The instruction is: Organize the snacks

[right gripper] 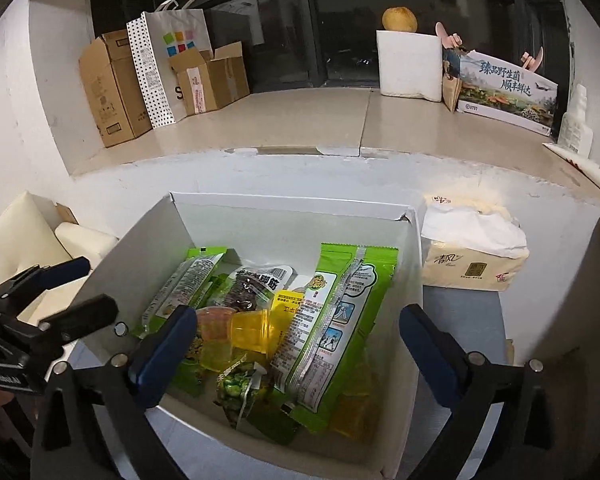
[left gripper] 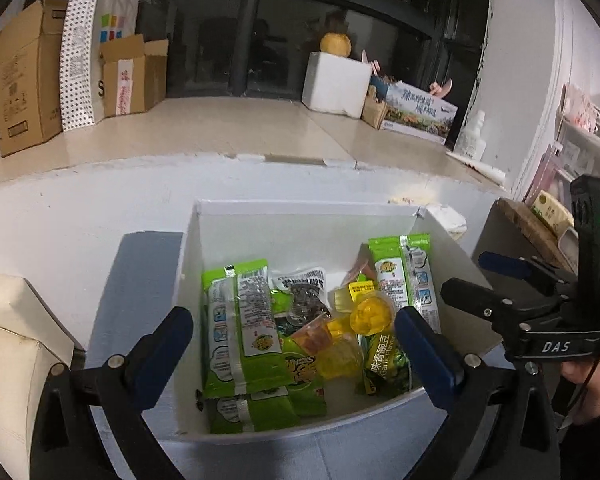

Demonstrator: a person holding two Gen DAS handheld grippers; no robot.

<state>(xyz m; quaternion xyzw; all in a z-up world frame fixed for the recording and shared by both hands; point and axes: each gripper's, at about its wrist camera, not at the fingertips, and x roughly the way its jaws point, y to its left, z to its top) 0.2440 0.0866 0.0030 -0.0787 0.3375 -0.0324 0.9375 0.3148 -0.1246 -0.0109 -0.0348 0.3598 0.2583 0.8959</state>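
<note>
1. Indoor light is falling from above, leaving both views moderately bright.
2. The window (left gripper: 300, 32) behind is showing dark.
3. Fisheye distortion is bending the ledge (right gripper: 300, 120) and blackening the corners.
4. The white box (left gripper: 300, 220) is casting a shadow leftward.

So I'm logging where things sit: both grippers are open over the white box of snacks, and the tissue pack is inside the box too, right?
Not quite. The tissue pack sits outside the white box, beside its right wall, as the right wrist view shows. The left gripper and right gripper are open over the snacks.
</note>
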